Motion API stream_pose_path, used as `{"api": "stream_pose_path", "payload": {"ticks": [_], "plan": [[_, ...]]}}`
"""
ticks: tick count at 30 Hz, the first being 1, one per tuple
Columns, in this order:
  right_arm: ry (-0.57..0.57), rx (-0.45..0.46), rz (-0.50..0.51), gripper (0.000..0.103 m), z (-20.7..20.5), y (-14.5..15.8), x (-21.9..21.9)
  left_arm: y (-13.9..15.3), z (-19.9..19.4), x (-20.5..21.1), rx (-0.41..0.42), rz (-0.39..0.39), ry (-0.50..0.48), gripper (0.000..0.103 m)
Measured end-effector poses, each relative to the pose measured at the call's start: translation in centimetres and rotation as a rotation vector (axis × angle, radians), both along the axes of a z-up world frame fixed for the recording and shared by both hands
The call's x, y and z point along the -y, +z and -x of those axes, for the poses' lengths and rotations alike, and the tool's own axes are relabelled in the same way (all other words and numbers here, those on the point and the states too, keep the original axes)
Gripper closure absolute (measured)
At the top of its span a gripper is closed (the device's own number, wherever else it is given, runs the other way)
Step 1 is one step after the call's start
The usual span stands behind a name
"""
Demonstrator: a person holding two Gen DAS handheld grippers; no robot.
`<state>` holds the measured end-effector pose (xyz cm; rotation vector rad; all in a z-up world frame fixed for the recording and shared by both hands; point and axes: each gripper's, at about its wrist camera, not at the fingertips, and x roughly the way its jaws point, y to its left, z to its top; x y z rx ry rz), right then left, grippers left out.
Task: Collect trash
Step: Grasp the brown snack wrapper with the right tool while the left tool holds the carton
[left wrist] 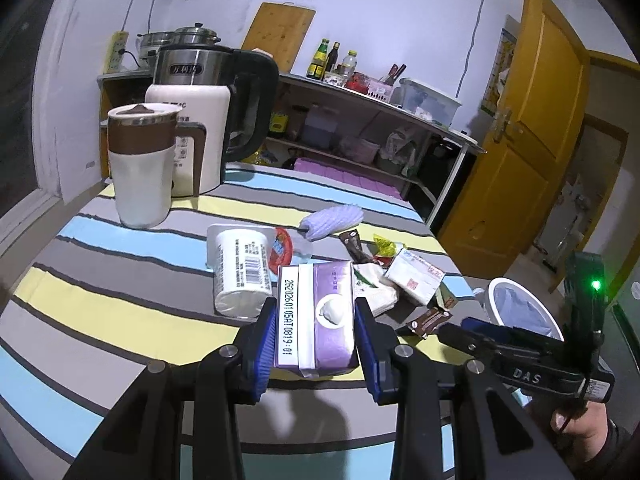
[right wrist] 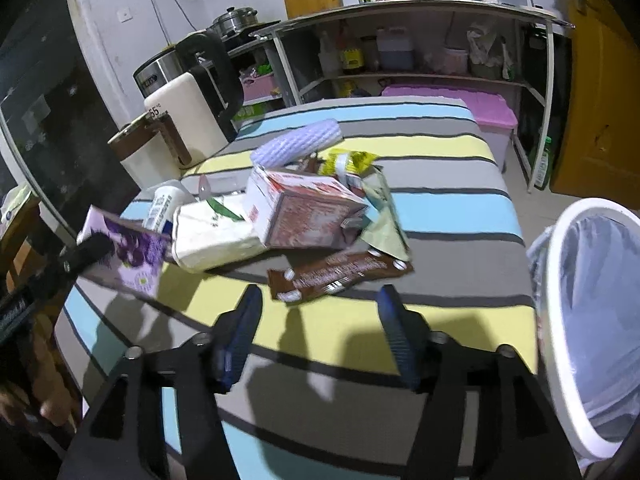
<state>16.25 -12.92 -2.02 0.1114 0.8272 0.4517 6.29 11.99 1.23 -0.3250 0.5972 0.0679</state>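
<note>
Working through the pile one piece at a time, with much of the clearing apparently not yet done. Gripping the purple carton (left wrist: 320, 280) in the left tool (left wrist: 315, 334), pressing on its two long sides with the blue pads and, judging by the shadow below, lifting it slightly off the striped desk (right wrist: 440, 216), on the far side of the pile from the bin (right wrist: 554, 300). Holding the right tool (right wrist: 319, 294) wide and empty, low over the desk on the side nearer the bin, hovering just short of the brown wrapper (right wrist: 340, 274) without touching it. Leaving the red-and-white box (right wrist: 304, 216), the tissue pack (right wrist: 216, 236) and the white cup (left wrist: 240, 276) lying between the carton and the bin, the wrapper being the piece closest to the bin. Standing beside the desk edge with its bag-lined mouth open, waiting for both pieces. Probably calling next for carrying the carton across above the pile toward the bin and letting go only once over the white rim. Likely requiring, for the wrapper, coming down nearly flat to the cloth and pinching along one edge, such thin foil tending to slip or crumple.
</note>
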Motion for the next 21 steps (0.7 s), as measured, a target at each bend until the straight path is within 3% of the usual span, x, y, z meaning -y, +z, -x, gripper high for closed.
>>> {"api": "stream_pose_path", "payload": {"ticks": [7,9,13,21], "plan": [[-0.001,0.048,0.105,0.042,-1.1,-0.6,-3.7,-0.6,0.4,-0.8,-0.007,0.012,0.01,0.066],[0.0,0.024,0.138,0.042,-1.7,-1.1,-4.6,-0.7,0.5,-1.0,-0.009,0.016,0.012,0.066],[-0.057,0.041,0.164,0.042,-2.2,-0.9,-4.2,-1.0,0.5,-1.1,-0.013,0.029,0.011,0.066],[-0.17,-0.038,0.172,0.042,-1.6,-1.6,0.1,-0.9,0.5,-0.4,-0.004,0.037,-0.012,0.066]]}}
